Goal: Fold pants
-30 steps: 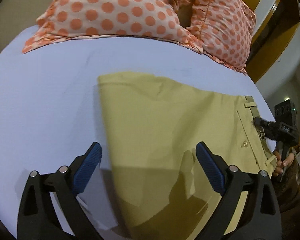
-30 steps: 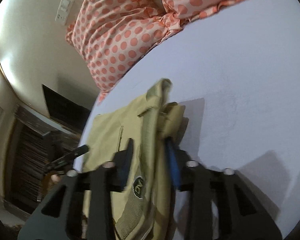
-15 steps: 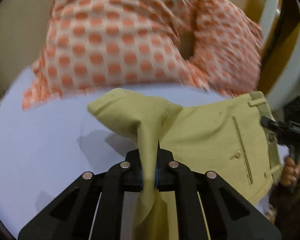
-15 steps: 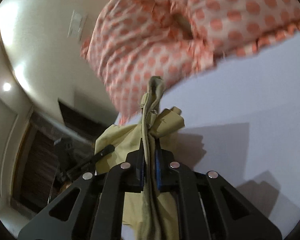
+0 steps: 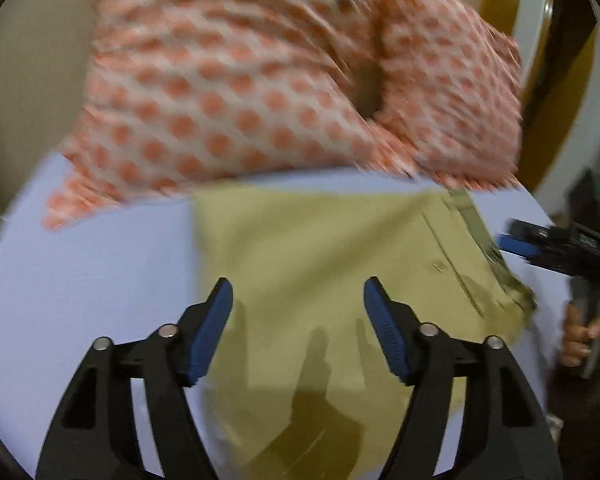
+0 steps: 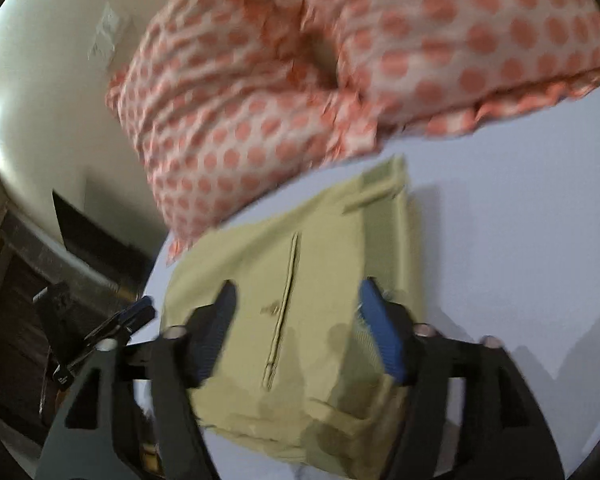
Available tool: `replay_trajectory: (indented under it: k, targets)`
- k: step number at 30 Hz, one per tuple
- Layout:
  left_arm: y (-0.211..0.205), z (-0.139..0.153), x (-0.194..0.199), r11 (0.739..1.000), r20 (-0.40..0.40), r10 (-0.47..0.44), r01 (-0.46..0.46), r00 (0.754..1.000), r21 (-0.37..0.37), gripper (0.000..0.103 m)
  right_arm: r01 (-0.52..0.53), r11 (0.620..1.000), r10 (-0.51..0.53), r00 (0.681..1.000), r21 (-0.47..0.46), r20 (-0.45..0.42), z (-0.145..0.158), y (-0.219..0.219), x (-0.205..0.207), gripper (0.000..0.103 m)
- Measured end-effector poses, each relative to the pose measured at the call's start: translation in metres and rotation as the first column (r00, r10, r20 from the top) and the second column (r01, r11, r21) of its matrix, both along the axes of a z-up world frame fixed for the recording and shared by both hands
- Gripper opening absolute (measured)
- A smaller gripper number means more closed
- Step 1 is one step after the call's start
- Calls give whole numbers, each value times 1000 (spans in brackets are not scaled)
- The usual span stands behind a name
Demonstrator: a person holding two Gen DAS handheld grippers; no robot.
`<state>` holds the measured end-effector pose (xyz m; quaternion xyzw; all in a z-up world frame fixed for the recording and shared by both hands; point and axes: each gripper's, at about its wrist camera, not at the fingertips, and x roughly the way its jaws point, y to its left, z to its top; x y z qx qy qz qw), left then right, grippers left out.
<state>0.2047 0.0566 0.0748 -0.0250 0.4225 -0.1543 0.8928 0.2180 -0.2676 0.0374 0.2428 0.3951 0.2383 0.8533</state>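
Note:
The khaki pants [image 5: 320, 264] lie folded flat on the pale bed sheet [image 5: 92, 280], with the back pocket slit and waistband at their right side. My left gripper [image 5: 298, 300] is open and empty just above their near part. In the right wrist view the pants [image 6: 300, 280] lie flat with the pocket slit running down the middle. My right gripper [image 6: 296, 312] is open and empty above them. The right gripper also shows at the right edge of the left wrist view [image 5: 540, 244]. The left gripper shows at the left of the right wrist view [image 6: 112, 328]. Both views are blurred.
Two white pillows with orange dots [image 5: 260, 80] lie just behind the pants, and they also show in the right wrist view [image 6: 340, 60]. A cream wall with a switch plate [image 6: 104, 36] stands at the left. Dark furniture [image 6: 20, 300] stands beside the bed.
Half a second ago both grippers were shut on lifted pants edges. Now both are open and the pants lie flat, shifted toward the pillows.

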Motion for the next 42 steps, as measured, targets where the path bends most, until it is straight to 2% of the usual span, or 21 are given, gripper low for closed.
replay_trajectory:
  k: [2,3,5,6,7,8,9,10,11,13,14,17,21,25,29,34,42]
  targets:
    - [-11,-26,17,1000,-103,21,-19,994,19,69,17,1000,-19,996,-24,-83,-17,6,13,80]
    - [-14,-36,24,999,-140,38,-35,989,27,68,21,1000,-21,995,-5,-94,-23,6,16,80]
    - [-16,-35,21,997,-106,67,-61,992,54,68,42,999,-44,994,-22,-102,-19,7,14,80]
    - [-18,-30,14,995,-98,78,-71,992,76,68,71,993,-79,993,-90,-86,-13,10,4,83]
    - [-19,-22,0,995,-76,72,-66,995,73,70,103,978,-107,994,-183,-14,-3,14,-15,83]
    - [-18,-14,-20,996,-39,62,-59,997,67,74,107,970,-99,994,-217,48,5,17,-32,94]
    - [-16,-7,-37,995,-7,63,-63,998,75,87,118,960,-88,988,-254,125,14,24,-60,102]
    - [-15,-3,-58,992,29,79,-81,996,99,99,143,946,-93,979,-291,181,19,31,-85,102]
    - [-15,-2,-82,983,64,104,-112,993,142,101,167,929,-99,972,-330,214,21,37,-104,102]
    - [-15,-8,-120,963,101,144,-163,984,212,101,209,882,-115,965,-422,236,15,52,-137,102]
    - [-14,-12,-131,960,102,151,-171,983,224,101,226,853,-121,962,-470,243,7,63,-152,102]
    - [-17,-30,-163,954,81,163,-178,983,241,101,212,821,-114,970,-530,213,-24,84,-174,102]
    - [-17,-42,-170,957,66,176,-186,982,224,101,198,799,-117,977,-569,176,-51,95,-180,102]
    - [-14,-53,-171,960,35,183,-186,982,207,101,222,760,-114,971,-611,211,-58,103,-190,102]
    - [-12,-57,-174,964,55,185,-192,981,184,101,234,781,-134,968,-578,211,-61,99,-192,102]
    - [-11,-59,-178,964,82,186,-198,979,176,101,237,778,-132,967,-582,218,-61,100,-193,102]
    - [-10,-59,-178,965,83,185,-197,979,176,101,231,777,-134,970,-586,205,-61,101,-190,102]
